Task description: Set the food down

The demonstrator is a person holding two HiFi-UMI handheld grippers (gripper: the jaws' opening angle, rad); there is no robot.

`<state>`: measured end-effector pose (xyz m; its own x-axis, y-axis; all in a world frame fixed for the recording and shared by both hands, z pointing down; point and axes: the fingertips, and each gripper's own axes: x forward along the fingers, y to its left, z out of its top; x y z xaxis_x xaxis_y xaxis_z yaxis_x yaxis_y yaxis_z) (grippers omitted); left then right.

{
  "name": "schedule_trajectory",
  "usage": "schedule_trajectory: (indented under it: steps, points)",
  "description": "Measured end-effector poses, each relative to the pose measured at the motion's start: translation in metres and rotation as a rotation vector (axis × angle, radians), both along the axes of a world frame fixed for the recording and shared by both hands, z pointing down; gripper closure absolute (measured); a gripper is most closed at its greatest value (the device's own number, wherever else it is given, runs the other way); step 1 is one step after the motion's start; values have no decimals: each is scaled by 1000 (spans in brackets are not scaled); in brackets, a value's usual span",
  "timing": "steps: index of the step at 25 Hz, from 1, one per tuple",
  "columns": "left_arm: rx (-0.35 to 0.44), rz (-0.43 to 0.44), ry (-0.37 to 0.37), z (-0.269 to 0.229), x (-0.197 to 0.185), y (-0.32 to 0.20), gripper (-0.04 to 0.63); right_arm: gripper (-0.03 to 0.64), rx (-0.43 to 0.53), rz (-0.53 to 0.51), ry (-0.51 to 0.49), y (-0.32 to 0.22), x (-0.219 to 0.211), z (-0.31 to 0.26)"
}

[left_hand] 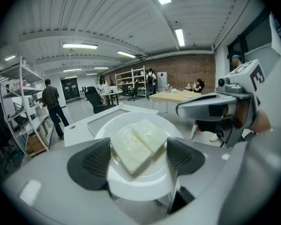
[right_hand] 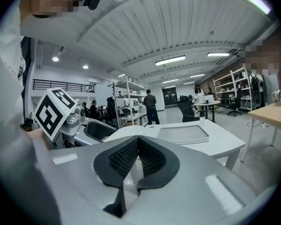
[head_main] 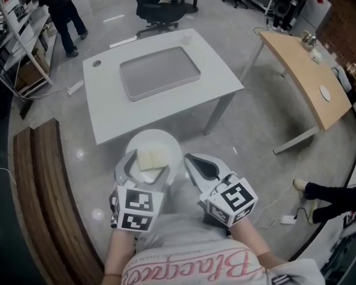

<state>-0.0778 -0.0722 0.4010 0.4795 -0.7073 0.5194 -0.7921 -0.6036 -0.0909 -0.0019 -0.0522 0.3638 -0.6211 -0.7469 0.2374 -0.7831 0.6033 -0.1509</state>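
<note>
Your left gripper (head_main: 147, 166) clasped the white plate (head_main: 166, 141) bearing two pale food slabs (head_main: 151, 158), over the floor just short of the white table (head_main: 107, 114). Your right gripper (head_main: 193, 161) was clenched on nothing. Setting down remained undone, probably onto the grey tray (head_main: 159, 72).

The only legible writing is on the person's shirt (head_main: 190, 267): large pink cursive lettering across the pale fabric that begins "Blacq", its later letters unclear. A line of small print just above it is too small to read.
</note>
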Motion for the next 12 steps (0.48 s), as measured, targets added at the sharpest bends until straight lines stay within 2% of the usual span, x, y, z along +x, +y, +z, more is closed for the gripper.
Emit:
schedule_trajectory:
  steps: [12]
  points:
    - [-8,-47,-10,-3,15,-75,219,615,1,-72,10,-81,7,-7]
